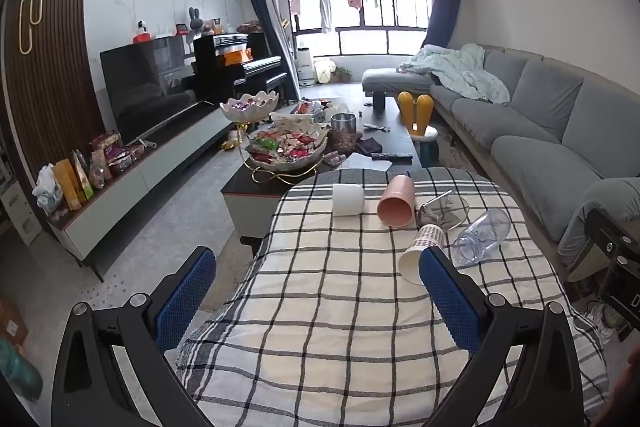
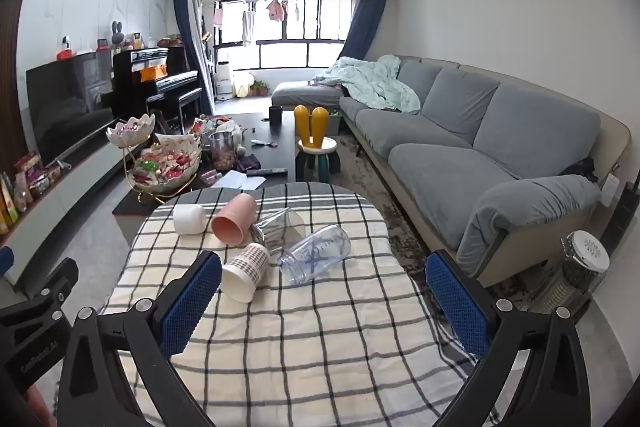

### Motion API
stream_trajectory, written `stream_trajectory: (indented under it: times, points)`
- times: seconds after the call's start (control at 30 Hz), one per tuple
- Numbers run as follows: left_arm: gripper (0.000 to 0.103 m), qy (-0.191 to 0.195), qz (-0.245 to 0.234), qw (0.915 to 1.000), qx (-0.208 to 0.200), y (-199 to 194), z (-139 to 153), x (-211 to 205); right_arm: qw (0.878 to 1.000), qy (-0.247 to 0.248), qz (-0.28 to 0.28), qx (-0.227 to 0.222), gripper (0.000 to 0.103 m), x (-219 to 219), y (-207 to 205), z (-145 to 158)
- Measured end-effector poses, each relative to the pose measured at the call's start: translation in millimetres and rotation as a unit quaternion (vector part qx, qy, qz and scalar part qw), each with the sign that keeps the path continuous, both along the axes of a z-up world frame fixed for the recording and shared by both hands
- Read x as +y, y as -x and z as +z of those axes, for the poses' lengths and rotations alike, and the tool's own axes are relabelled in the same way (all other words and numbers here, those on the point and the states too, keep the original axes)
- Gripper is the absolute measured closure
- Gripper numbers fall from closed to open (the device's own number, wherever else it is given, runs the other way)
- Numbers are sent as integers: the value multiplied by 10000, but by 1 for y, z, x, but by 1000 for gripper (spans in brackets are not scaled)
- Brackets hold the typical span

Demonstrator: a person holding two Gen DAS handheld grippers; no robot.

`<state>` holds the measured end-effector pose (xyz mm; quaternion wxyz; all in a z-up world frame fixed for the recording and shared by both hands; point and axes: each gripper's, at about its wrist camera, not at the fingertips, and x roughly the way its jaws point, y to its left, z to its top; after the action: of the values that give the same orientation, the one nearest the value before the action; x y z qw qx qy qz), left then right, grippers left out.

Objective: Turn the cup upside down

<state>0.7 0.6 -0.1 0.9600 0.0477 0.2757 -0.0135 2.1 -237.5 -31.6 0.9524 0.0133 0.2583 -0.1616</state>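
Note:
Several cups lie on their sides on the checked tablecloth [image 1: 320, 291]: a white cup [image 1: 348, 199], a pink cup [image 1: 396, 201], a clear glass [image 1: 442, 213], a patterned paper cup [image 1: 420, 253] and a clear plastic cup [image 1: 482, 235]. My left gripper [image 1: 318, 269] is open and empty, above the near part of the table. In the right wrist view the same cups show: white [image 2: 190, 219], pink [image 2: 234, 219], glass [image 2: 278, 227], paper [image 2: 244, 271], plastic [image 2: 316, 259]. My right gripper [image 2: 324, 275] is open and empty, short of the cups.
A coffee table [image 1: 248, 183] with candy bowls [image 1: 286, 147] stands beyond the table. A grey sofa [image 1: 536, 131] runs along the right. A TV cabinet [image 1: 132, 171] is at the left. A heater [image 2: 576, 275] stands on the floor at the right.

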Motion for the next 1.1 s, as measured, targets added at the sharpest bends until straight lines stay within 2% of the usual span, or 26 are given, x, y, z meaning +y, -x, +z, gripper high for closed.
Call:
stream_trajectory:
  times: [0.2, 0.5, 1.1]
  points:
    - [0, 94, -67, 9999, 16, -3, -3, 8, 10000, -34, 2, -30, 1, 0, 0, 0]
    - [0, -41, 26, 10000, -12, 2, -2, -1, 10000, -31, -1, -38, 1, 0, 0, -1]
    - [0, -36, 21, 10000, -33, 1, 2, 1, 10000, -31, 1, -42, 1, 1, 1, 0]
